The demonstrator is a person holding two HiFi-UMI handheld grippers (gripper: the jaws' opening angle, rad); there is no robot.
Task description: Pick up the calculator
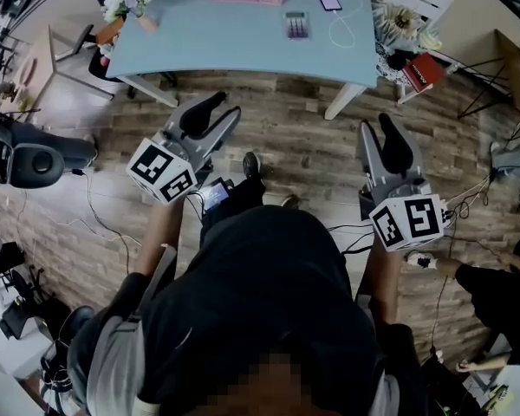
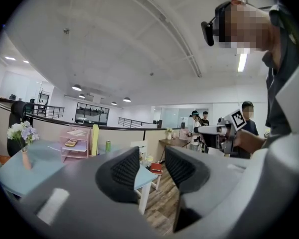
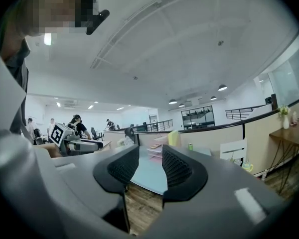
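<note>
In the head view we see the calculator (image 1: 296, 24) on the blue table (image 1: 225, 42) at top centre, well apart from the left gripper (image 1: 212, 115) and right gripper (image 1: 380, 141) mid-frame. The left gripper view shows its jaws apart and empty; the right gripper view shows the same.

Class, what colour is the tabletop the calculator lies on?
Light blue tabletop, clearest in the head view.

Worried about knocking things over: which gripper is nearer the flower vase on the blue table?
Left. The left gripper hangs over the floor, short of the table corner bearing the flower vase; the right gripper is well off to the right.
</note>
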